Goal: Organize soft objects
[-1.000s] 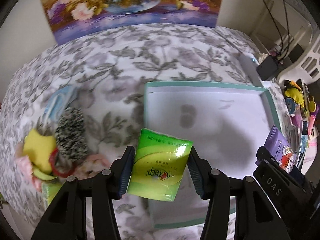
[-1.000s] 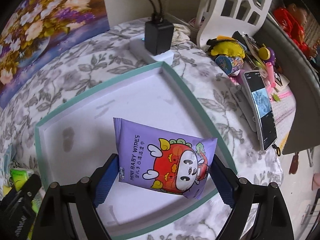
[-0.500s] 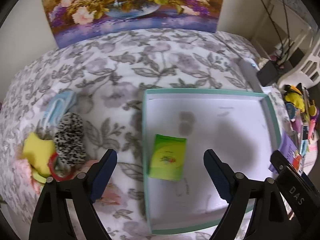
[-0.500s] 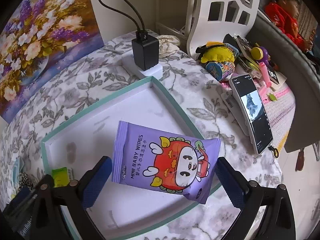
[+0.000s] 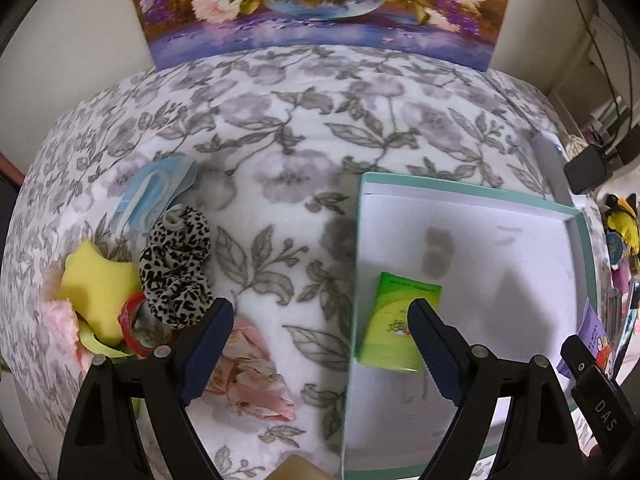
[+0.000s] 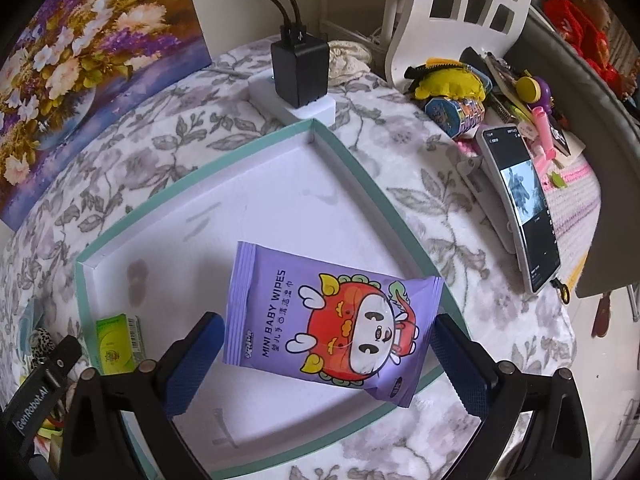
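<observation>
Since a second ago you have let go of both packs: the green tissue pack (image 5: 398,322) now lies flat in the tray (image 6: 352,168), against its left wall near the front corner, and your left gripper (image 5: 320,340) has spread wide and swung left, so it hangs over the floral cloth (image 5: 280,128) just outside that wall. The purple baby wipes pack (image 6: 332,316) sits between the parted fingers of your right gripper (image 6: 328,348), touching neither pad, over the tray's front right part; whether it has landed or is falling I cannot tell. Both packs went to opposite sides, likely to leave the middle free. The left gripper's shift seems aimed at the remaining pile near the cloth's left edge: leopard scrunchie (image 5: 176,268), yellow star sponge (image 5: 94,276), blue face mask (image 5: 154,196) and pink cloth (image 5: 250,376).
</observation>
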